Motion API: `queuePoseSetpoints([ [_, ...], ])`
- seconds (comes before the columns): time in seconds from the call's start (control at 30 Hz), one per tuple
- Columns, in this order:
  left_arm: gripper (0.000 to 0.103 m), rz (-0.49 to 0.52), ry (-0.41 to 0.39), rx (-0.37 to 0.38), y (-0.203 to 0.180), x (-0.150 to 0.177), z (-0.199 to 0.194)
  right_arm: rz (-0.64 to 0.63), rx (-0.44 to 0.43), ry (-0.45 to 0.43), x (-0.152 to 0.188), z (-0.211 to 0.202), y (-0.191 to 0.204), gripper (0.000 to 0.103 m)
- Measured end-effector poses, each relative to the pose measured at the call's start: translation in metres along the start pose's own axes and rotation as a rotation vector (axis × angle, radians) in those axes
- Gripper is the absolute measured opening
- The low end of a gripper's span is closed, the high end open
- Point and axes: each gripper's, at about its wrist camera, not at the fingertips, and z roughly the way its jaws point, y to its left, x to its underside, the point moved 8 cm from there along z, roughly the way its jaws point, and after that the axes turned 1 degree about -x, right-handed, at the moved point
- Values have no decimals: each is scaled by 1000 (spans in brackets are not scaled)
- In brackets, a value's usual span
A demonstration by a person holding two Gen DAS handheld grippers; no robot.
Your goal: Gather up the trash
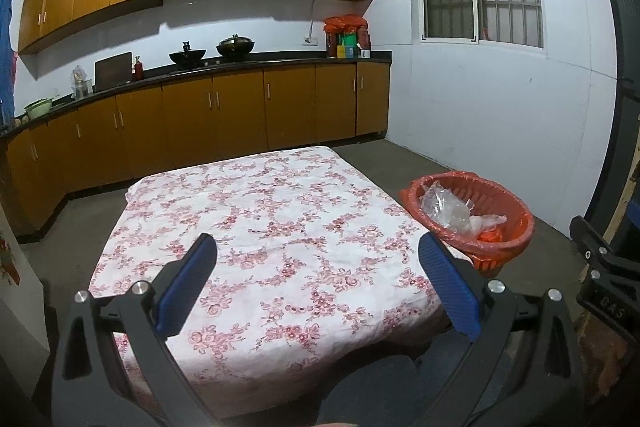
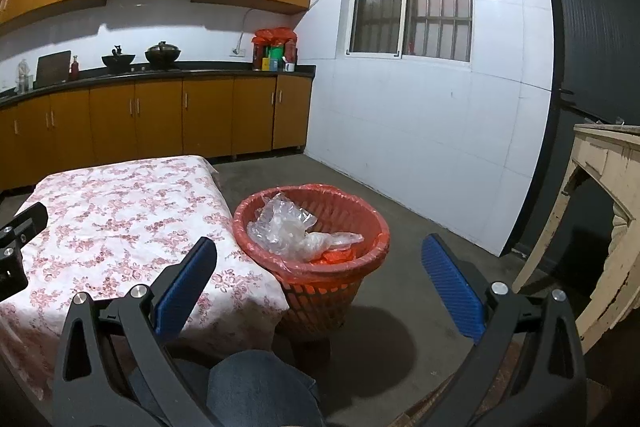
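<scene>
An orange waste basket [image 2: 320, 291] lined with an orange bag stands on the floor beside the table's right edge; it appears too in the left wrist view [image 1: 504, 227]. Crumpled clear plastic trash [image 2: 288, 227] lies inside it, over something orange. My left gripper [image 1: 318, 255] hangs open above the near half of the floral tablecloth [image 1: 260, 219], nothing between its blue pads. My right gripper [image 2: 320, 259] is open too, held in front of and above the basket, empty. No trash shows on the tablecloth.
The low table [image 2: 120, 219] fills the centre, with a person's jeans-clad knee [image 2: 256, 387] at its near edge. A worn cream cabinet [image 2: 600, 227] stands at right. Kitchen cabinets and counter [image 1: 240, 99] line the back wall. Bare concrete floor [image 2: 420, 219] lies beyond the basket.
</scene>
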Motion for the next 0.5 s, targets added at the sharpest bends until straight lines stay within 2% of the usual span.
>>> queuePoseSetpoints([
  [0.5,99,12,1,-11,-2,4,-1,2,23,-7,2,-3,-3,101],
])
